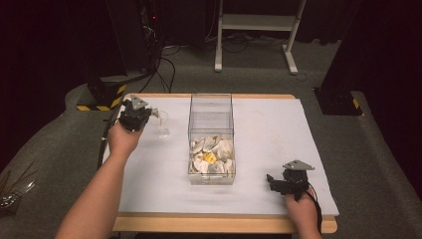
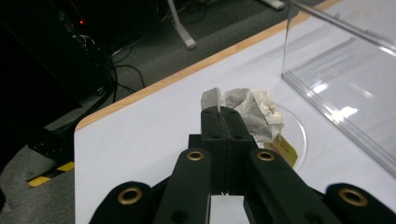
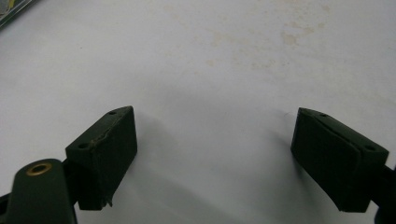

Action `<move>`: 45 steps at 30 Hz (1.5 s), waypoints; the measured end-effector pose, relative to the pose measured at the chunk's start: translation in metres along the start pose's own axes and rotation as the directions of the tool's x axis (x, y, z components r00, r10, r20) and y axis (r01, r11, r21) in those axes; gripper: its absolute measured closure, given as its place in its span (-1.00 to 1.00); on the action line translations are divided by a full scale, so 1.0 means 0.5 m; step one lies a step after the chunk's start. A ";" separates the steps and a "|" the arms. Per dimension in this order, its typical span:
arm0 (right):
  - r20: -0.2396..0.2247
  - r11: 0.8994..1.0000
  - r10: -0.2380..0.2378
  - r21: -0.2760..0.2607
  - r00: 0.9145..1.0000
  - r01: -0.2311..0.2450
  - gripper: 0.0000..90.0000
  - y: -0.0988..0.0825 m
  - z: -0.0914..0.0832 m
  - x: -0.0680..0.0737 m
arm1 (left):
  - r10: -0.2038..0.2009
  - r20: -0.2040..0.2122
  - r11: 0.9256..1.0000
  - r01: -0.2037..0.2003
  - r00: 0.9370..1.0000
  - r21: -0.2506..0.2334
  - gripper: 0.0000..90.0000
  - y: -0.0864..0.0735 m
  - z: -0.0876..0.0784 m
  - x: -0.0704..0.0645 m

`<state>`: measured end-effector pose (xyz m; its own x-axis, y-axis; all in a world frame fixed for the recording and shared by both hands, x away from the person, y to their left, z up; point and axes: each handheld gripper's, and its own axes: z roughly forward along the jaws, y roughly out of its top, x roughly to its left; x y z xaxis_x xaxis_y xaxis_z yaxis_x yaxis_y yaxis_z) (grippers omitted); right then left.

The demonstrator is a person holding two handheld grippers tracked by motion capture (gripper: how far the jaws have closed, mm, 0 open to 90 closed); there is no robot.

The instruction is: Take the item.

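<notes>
- Left gripper (image 2: 223, 112): jaws clamped on a tea bag (image 2: 252, 114), directly over the glass cup (image 1: 162, 125), left of the clear box (image 1: 211, 142).
- Right gripper (image 3: 215, 154): wide open, empty, well off near the table's front right edge.
- Drop is straight down; left hand nearer.

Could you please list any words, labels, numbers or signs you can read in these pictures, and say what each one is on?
No text can be read.
Yellow tag on the tea bag held by the left gripper: blank or too blurred to tell.
Yellow tag among the tea bags in the clear box: too small to read.
Yellow-and-black hazard stripes on a floor stand: a pattern, no words.
</notes>
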<state>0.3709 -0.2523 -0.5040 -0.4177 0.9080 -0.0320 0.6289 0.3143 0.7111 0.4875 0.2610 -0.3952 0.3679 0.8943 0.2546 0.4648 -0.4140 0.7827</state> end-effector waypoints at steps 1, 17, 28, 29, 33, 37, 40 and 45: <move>0.000 1.000 0.000 0.000 1.000 0.000 -0.68 0.000 0.000 0.000 | 0.003 -0.001 1.000 -0.003 1.000 0.009 0.99 -0.001 0.004 -0.003; 0.000 1.000 0.000 -0.002 1.000 0.000 -0.67 0.000 0.000 0.001 | -0.103 0.116 0.994 0.108 0.988 -0.033 0.14 -0.030 -0.024 -0.033; 0.001 1.000 -0.001 -0.002 1.000 0.001 -0.67 0.000 0.000 0.001 | -0.159 0.163 0.985 0.167 0.974 -0.042 0.04 -0.079 -0.050 -0.034; 0.001 1.000 -0.001 -0.002 1.000 0.001 -0.67 0.000 0.000 0.001 | -0.161 0.166 0.985 0.170 0.973 -0.043 0.04 -0.084 -0.052 -0.034; 0.001 1.000 -0.001 -0.003 1.000 0.001 -0.67 0.000 0.000 0.001 | -0.172 0.183 0.982 0.183 0.968 -0.046 0.01 -0.099 -0.060 -0.040; 0.003 1.000 -0.005 -0.003 1.000 0.005 -0.67 0.000 -0.001 0.001 | -0.184 0.205 0.979 0.198 0.961 -0.051 -0.01 -0.113 -0.069 -0.046; 0.002 1.000 -0.005 -0.003 1.000 0.005 -0.67 0.000 -0.001 0.001 | -0.190 0.224 0.977 0.207 0.956 -0.054 -0.02 -0.125 -0.075 -0.051; 0.002 1.000 -0.005 -0.003 1.000 0.005 -0.67 -0.001 -0.001 0.001 | -0.212 0.254 0.971 0.232 0.944 -0.050 -0.03 -0.148 -0.081 -0.059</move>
<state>0.3703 -0.2519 -0.5040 -0.4191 0.9072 -0.0368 0.6248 0.3175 0.7133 0.4096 0.2720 -0.4378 0.4529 0.8888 -0.0699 0.4963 -0.1863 0.8479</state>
